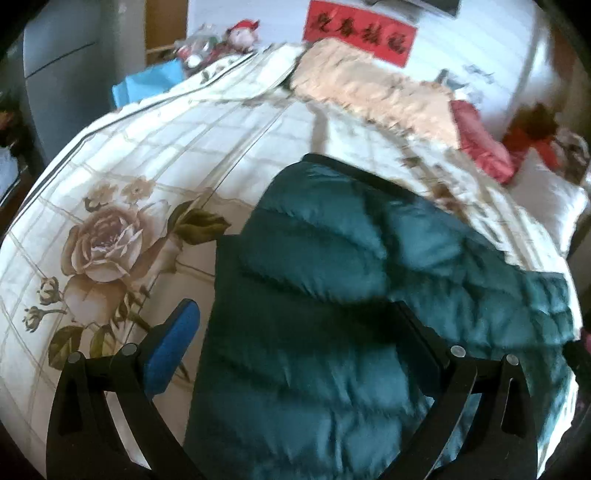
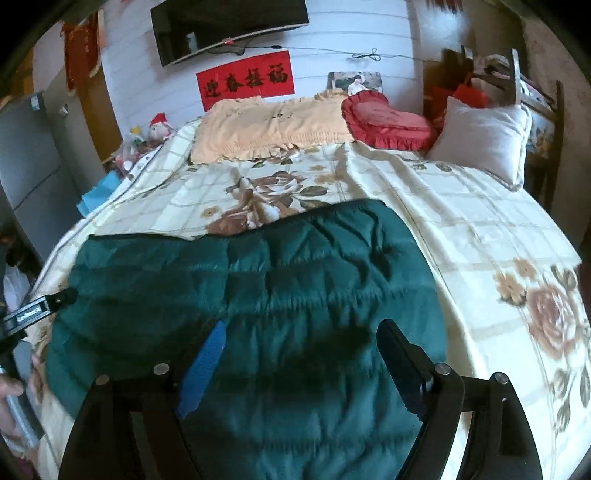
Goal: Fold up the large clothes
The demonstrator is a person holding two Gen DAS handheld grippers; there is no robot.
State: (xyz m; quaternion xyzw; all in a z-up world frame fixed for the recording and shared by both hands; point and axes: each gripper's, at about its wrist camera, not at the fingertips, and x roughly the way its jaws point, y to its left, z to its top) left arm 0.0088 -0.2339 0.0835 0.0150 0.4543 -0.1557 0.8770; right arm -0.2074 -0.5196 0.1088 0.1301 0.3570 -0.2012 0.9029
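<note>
A dark teal quilted puffer jacket (image 1: 332,295) lies spread on a bed with a cream floral sheet (image 1: 110,229). In the left wrist view my left gripper (image 1: 295,332) hovers over the jacket's left part, jaws wide apart and empty, with the blue pad (image 1: 173,343) over the sheet. In the right wrist view the jacket (image 2: 258,280) lies flat, and my right gripper (image 2: 303,350) is open above its near edge, holding nothing. The left gripper's body (image 2: 33,314) shows at the jacket's left edge.
At the head of the bed lie a peach pillow (image 2: 273,125), a red heart cushion (image 2: 384,118) and a white pillow (image 2: 484,136). A grey cabinet (image 2: 26,158) and toys (image 2: 155,129) stand at the left. A TV (image 2: 229,26) hangs on the wall.
</note>
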